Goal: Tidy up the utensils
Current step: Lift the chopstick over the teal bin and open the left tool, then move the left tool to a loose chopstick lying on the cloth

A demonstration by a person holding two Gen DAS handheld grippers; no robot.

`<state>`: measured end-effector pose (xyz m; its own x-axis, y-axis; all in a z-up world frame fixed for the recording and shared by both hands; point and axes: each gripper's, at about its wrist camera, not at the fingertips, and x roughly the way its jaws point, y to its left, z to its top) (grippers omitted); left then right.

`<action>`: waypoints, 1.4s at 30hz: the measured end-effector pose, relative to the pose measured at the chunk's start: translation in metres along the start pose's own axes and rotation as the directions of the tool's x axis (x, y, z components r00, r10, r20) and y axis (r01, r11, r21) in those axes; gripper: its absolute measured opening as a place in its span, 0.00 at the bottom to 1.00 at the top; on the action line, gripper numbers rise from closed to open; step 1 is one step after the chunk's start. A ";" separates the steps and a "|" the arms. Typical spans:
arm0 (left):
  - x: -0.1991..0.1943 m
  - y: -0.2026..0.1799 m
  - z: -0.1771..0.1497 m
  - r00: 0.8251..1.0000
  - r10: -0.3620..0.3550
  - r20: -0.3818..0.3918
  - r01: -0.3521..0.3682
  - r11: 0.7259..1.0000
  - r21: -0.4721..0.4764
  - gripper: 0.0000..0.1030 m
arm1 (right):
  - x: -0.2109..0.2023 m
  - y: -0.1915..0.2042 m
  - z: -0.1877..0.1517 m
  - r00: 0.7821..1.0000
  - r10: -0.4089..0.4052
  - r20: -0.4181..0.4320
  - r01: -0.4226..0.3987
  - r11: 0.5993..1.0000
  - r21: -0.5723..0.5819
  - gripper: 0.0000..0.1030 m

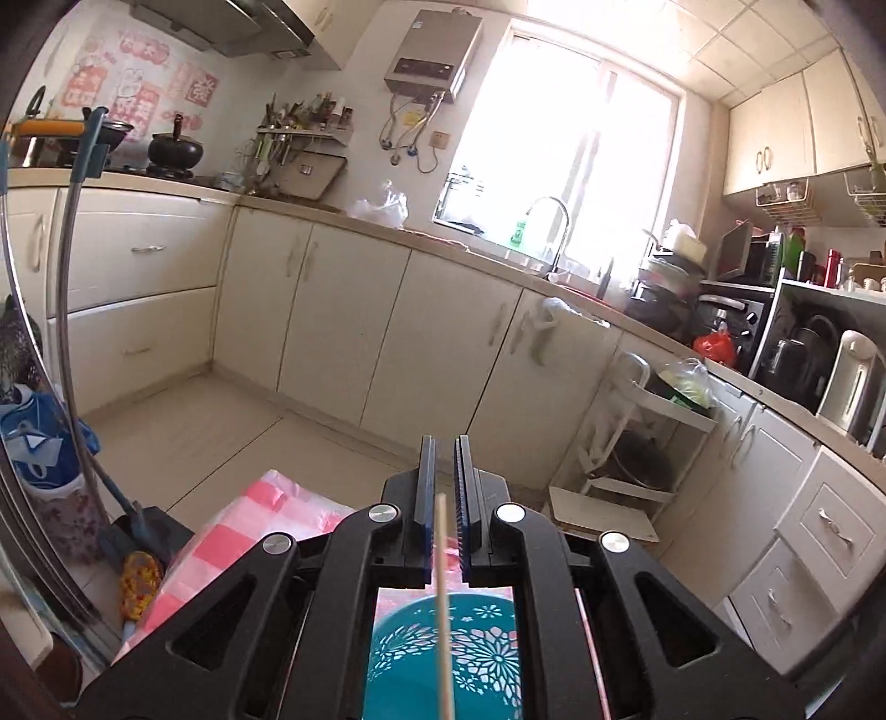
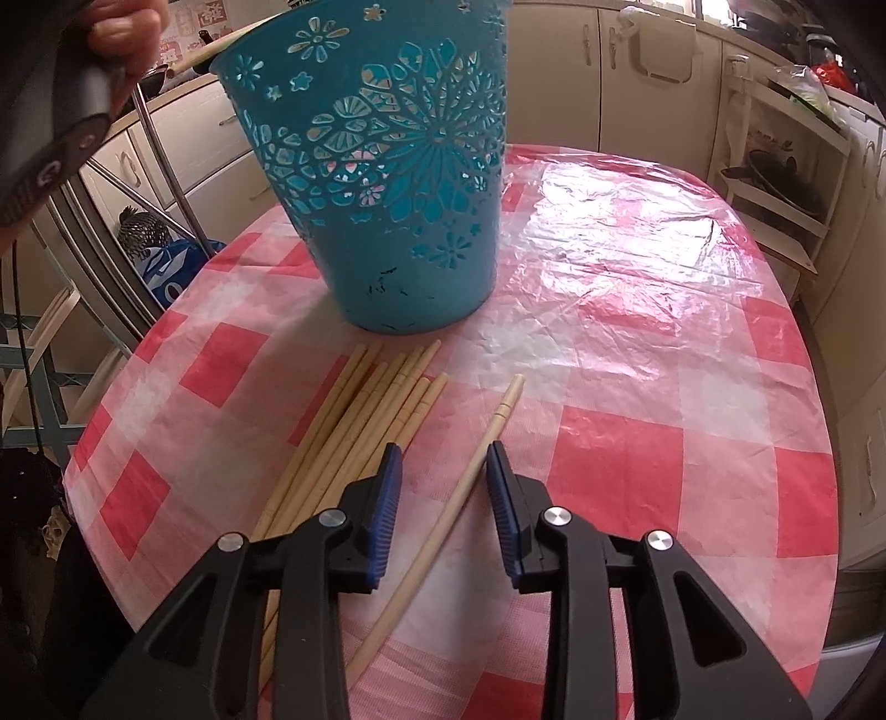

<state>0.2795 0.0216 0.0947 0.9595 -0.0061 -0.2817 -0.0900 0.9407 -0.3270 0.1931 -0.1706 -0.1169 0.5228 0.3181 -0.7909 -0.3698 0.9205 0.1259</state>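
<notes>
Chopsticks: a bundle of pale wood sticks lies fanned on the table just in front of the teal basket, thick ends toward it; one loose chopstick lies apart to the right of the bundle, slanted, thick end away from the camera. Another chopstick is pinched in the left gripper, running down over the basket's open mouth

Basket: upright on the table, plastic, flower cut-outs through the wall, scuffed near the base

Surface: round table with a glossy red-and-white checked plastic cover, creased, glare on the far side. Room: kitchen, cream cabinets along the walls, sink tap under a blown-out bright window, water heater on the wall, white rack beside the table

Left gripper: raised, aimed roughly level across the kitchen, jaws pressed onto the stick. In the right wrist view a hand grips its handle at top left

Right gripper: tilted down at the table, jaws spread, straddling the loose chopstick, pads not touching it
</notes>
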 end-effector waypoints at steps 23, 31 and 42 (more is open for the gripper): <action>0.056 0.043 -0.044 0.925 -0.023 -0.378 0.010 0.999 -0.038 0.28 | 0.000 0.003 -0.001 1.000 0.009 -0.004 -0.009 1.000 -0.005 0.40; 0.036 0.080 -0.056 0.916 -0.032 -0.400 -0.007 0.995 -0.095 0.34 | 0.001 0.003 -0.001 1.000 0.017 -0.006 -0.017 1.000 -0.009 0.43; 0.088 0.148 -0.121 0.688 0.410 -0.599 -0.330 0.911 0.246 0.38 | 0.003 0.010 -0.001 1.000 0.007 -0.007 -0.007 1.000 -0.025 0.51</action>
<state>0.3181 0.1189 -0.0880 0.4631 0.1789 -0.8681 -0.3327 0.9429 0.0168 0.1902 -0.1612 -0.1185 0.5150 0.3226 -0.7942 -0.3925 0.9124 0.1161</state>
